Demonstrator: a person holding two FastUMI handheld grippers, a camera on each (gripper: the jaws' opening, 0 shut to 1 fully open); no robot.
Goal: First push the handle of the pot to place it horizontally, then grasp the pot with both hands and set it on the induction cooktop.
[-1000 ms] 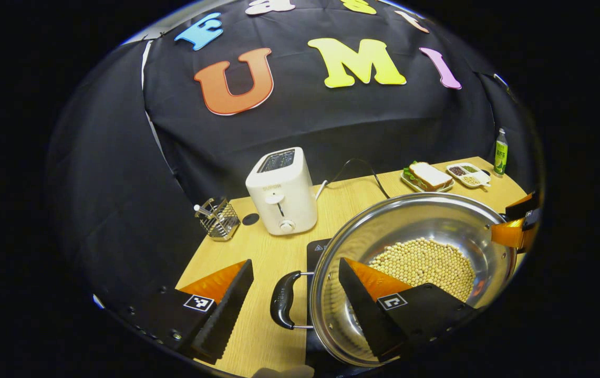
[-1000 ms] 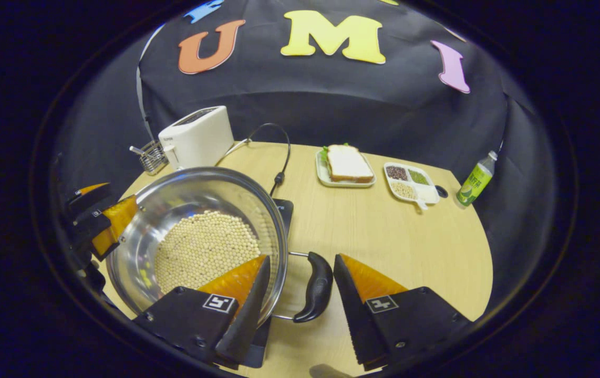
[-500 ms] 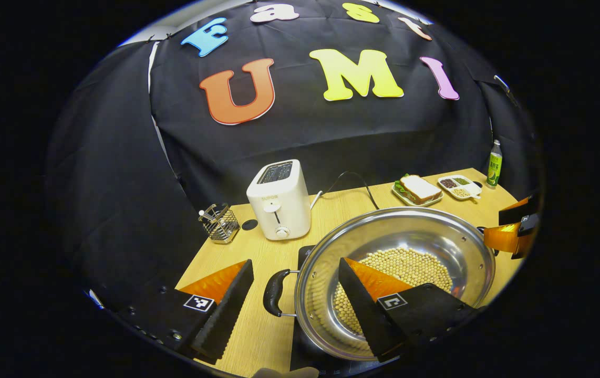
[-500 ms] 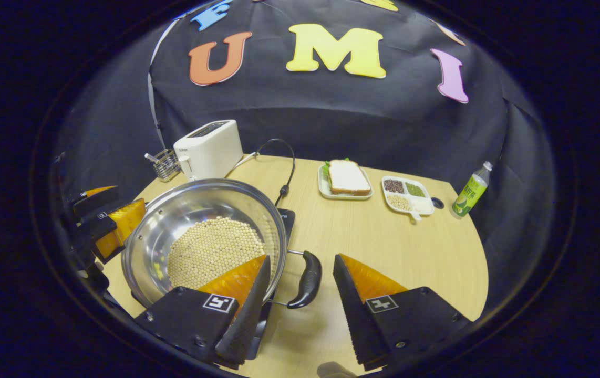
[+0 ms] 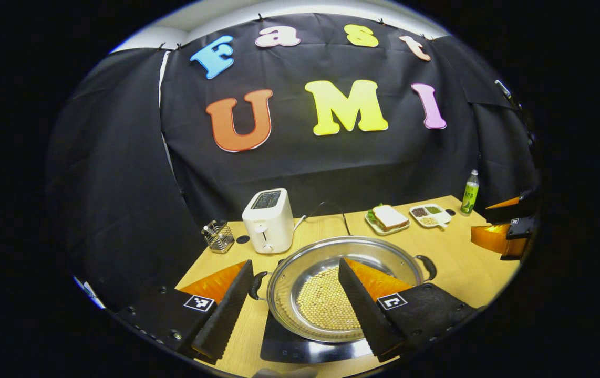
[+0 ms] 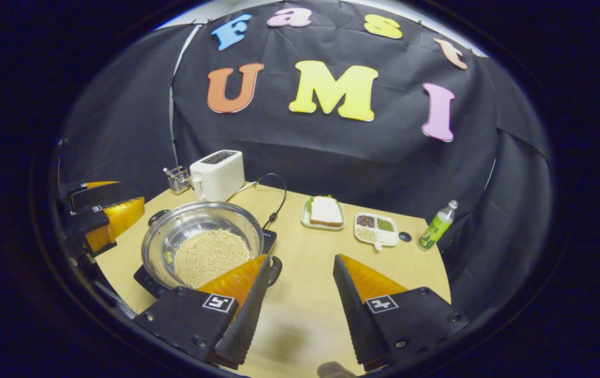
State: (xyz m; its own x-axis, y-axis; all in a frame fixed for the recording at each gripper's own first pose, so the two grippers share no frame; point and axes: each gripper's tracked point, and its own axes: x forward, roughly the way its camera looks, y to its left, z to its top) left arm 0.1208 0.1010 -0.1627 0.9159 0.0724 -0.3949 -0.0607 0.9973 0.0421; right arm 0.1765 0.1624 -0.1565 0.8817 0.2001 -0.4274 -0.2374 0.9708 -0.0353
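the shiny steel pot of pale beans (image 5: pixel 331 294) sits on the black induction cooktop (image 5: pixel 300 350); both grippers, left (image 5: pixel 295 304) and right (image 6: pixel 300 310), fingers wide, have pulled back since.

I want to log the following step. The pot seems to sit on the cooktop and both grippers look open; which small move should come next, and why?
Probably just draw both grippers farther back and stop. The pot sits on the induction cooktop, both handles level. The left gripper and right gripper are open and hold nothing, so no grasp seems left to make.
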